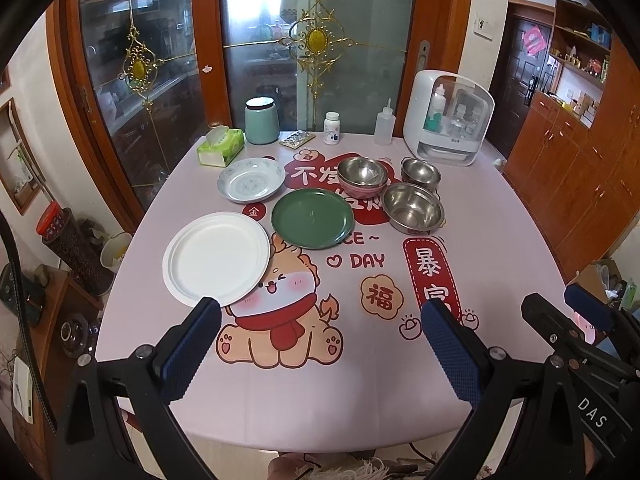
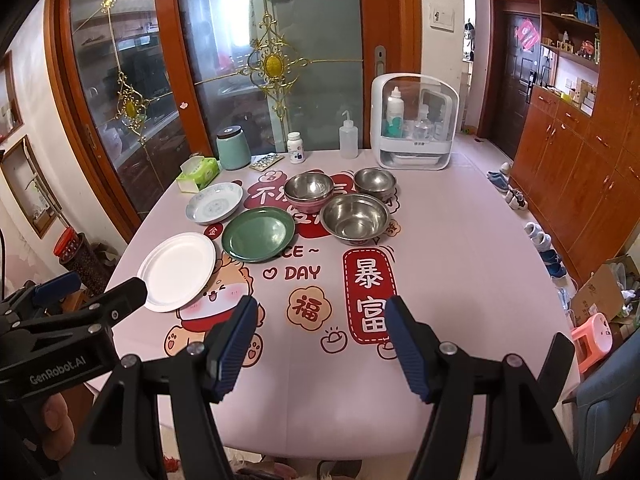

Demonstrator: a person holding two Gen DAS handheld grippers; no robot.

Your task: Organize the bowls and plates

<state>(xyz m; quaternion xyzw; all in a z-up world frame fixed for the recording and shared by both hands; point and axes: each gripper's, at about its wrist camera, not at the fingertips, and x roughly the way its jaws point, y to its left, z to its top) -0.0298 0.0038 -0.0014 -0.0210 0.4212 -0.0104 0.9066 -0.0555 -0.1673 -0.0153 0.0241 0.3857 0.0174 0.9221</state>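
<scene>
Left gripper [image 1: 320, 344]: fingers spread wide apart, holding nothing, hovering over the near table edge; its left pad overlaps the near rim of the white plate in the left wrist view.
Right gripper [image 2: 318, 344]: fingers wide apart, empty, over the near edge just right of the left gripper.
Table [image 1: 500, 272]: pink printed cloth; the near half and whole right side lie bare, giving open room.
White paper plate [image 1: 216, 258]: near left, close to the left edge, empty.
Green plate [image 1: 312, 218]: just beyond the white plate, mid-table, empty.
Patterned dish [image 1: 251, 179]: far left, shallow, empty, beside the tissue pack [image 1: 221, 146].
Pink bowl [image 1: 364, 191]: behind the green plate, with a steel bowl [image 1: 360, 170] nested in it.
Large steel bowl [image 1: 413, 207]: right of the green plate, empty.
Small steel bowl [image 1: 420, 172]: behind the large one, empty.
Far edge: teal jar [image 1: 261, 121], pill bottle [image 1: 331, 128], squeeze bottle [image 1: 385, 124], white storage box [image 1: 448, 118] holding bottles.
</scene>
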